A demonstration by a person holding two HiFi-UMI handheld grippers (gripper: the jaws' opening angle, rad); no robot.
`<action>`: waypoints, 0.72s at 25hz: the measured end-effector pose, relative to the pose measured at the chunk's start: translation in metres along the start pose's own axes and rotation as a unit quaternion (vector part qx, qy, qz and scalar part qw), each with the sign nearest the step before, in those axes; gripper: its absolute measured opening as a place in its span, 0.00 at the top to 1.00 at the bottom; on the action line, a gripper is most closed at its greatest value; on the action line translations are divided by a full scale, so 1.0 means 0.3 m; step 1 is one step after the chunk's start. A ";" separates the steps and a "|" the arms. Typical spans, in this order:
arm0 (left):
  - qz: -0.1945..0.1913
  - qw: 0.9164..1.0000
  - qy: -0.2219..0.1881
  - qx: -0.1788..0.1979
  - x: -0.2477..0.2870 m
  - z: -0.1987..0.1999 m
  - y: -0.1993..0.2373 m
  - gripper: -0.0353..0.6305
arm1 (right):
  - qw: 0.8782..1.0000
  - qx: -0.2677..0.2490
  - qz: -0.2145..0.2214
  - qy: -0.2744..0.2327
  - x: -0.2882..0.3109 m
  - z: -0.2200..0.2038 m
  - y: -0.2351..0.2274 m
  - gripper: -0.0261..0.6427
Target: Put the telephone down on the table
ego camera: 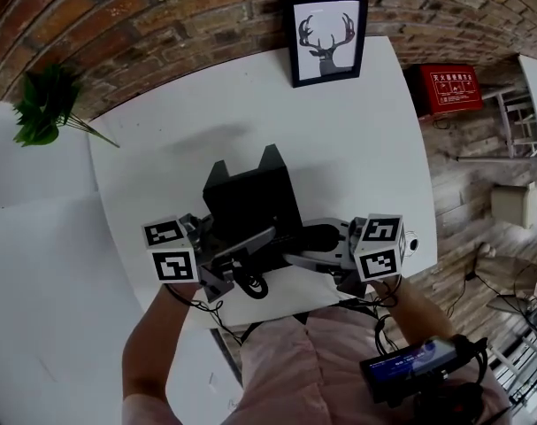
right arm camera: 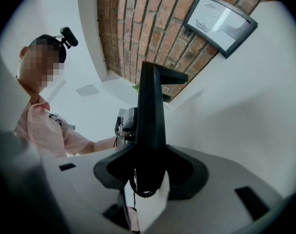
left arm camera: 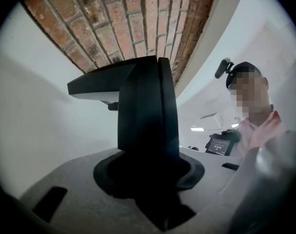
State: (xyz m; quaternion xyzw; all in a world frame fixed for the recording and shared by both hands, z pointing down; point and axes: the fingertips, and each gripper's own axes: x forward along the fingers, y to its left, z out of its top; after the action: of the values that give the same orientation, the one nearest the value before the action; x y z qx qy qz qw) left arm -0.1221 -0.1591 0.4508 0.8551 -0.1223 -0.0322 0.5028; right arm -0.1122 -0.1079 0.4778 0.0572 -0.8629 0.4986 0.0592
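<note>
While both grippers carry it, I list the black telephone (ego camera: 250,197) (left arm camera: 148,106) (right arm camera: 150,116) first. It is over the near part of the white table (ego camera: 356,149), between the two grippers. I cannot tell whether its base touches the tabletop.

- Coiled cord (ego camera: 250,283) (right arm camera: 140,189): hangs from the telephone's near side, by the table's near edge.
- Left gripper (ego camera: 255,246) (left arm camera: 148,174): jaws clamped on the telephone's left side, with the dark body filling the gap between them.
- Right gripper (ego camera: 299,246) (right arm camera: 150,172): jaws clamped on the telephone's right side, with a thin edge of the body between them and the cord dangling just below.
- Framed deer picture (ego camera: 326,38): upright at the table's far edge, against the brick wall (ego camera: 162,25).
- Green plant (ego camera: 42,104): far left, beside the table's corner.
- Red box (ego camera: 449,87): to the right, well apart from the table.
- Device with a lit screen (ego camera: 410,366): at the person's waist, lower right.
</note>
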 end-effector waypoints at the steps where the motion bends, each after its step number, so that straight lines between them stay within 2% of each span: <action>1: 0.000 1.000 0.000 -0.002 0.000 0.002 0.008 0.70 | 1.000 0.003 0.000 0.000 0.003 0.002 -0.007 0.69; 18: 0.001 0.999 0.003 -0.046 0.012 -0.002 0.137 0.70 | 0.999 0.039 -0.013 0.004 0.029 0.000 -0.115 0.69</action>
State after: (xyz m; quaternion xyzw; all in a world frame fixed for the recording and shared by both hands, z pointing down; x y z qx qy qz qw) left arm -0.1258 -0.1787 0.4870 0.8313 -0.1196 -0.0345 0.5418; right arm -0.1155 -0.1255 0.5087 0.0683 -0.8416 0.5316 0.0668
